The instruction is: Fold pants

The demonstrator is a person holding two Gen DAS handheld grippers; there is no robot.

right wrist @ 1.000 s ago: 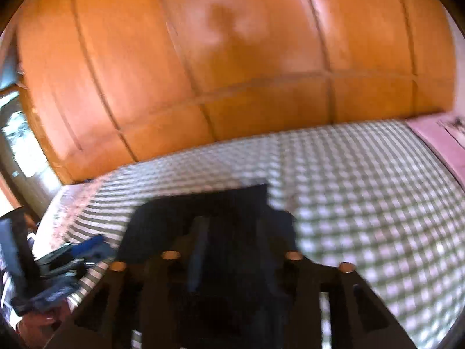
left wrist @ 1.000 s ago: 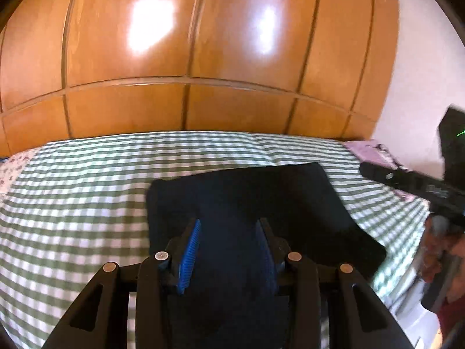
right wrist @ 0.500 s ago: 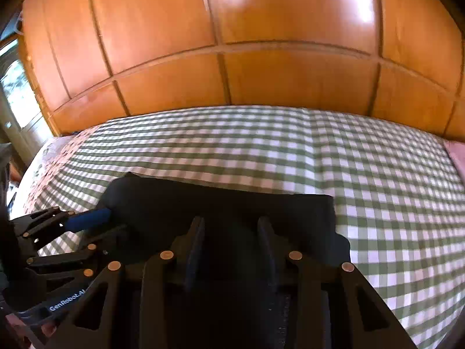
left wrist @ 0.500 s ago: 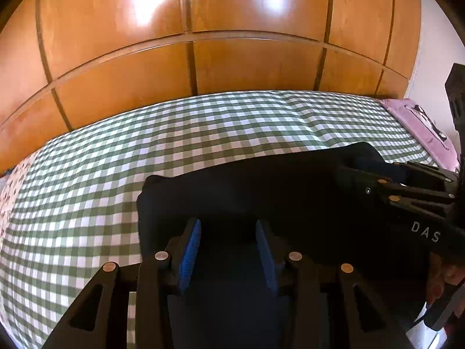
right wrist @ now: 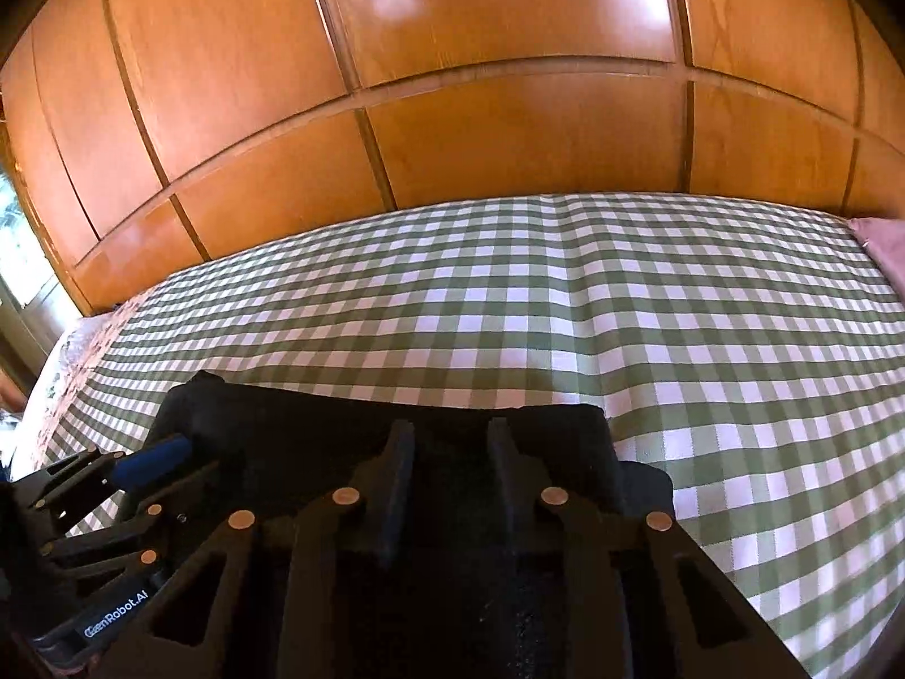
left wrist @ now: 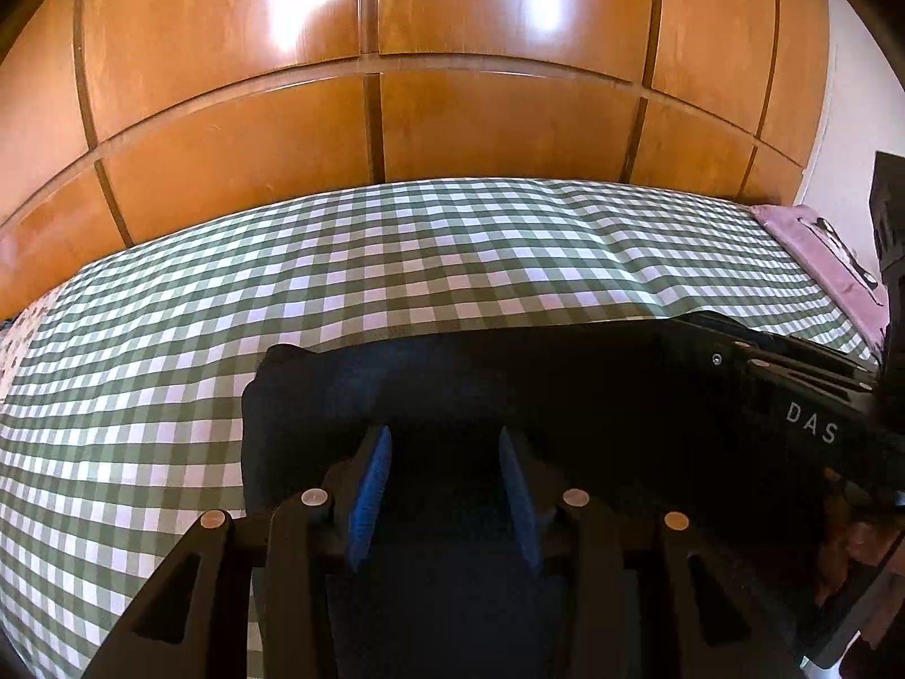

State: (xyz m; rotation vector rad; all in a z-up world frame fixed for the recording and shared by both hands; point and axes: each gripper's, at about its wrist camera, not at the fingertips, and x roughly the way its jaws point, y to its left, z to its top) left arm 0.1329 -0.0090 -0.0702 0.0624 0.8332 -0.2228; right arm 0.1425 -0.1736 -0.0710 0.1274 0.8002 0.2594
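Pants (left wrist: 565, 390): dark navy fabric is laid flat on the near part of the bed as a folded rectangle, its far edge running straight across the checks; in the right wrist view the same pants (right wrist: 317, 424) are seen with a second layer stepping out at the near right corner.

Bed cover (left wrist: 396, 260): a green-and-white checked sheet is spread over the whole mattress, lightly creased beyond the pants.

Left gripper (left wrist: 444, 486): it is held low over the near left part of the pants, pointing down at the cloth. The blue pads (left wrist: 370, 486) are set moderately apart, with dark fabric seen in the gap; no pinch on the cloth is shown. In the right wrist view the left gripper (right wrist: 141, 469) is seen at the left corner of the pants.

Right gripper (right wrist: 447, 481): it is held over the near right part of the pants. Its jaws have just been closing and now stand narrow, with fabric lying between and below them. Whether the pads actually press the cloth cannot be told, since dark pads and dark fabric merge. From the left wrist view the right gripper (left wrist: 752, 362) is seen lying along the right end of the pants.

Backdrop: a glossy wooden panelled wardrobe (right wrist: 452, 113) stands behind the bed.

Pillow (left wrist: 820, 249): a pink one lies at the far right of the bed.
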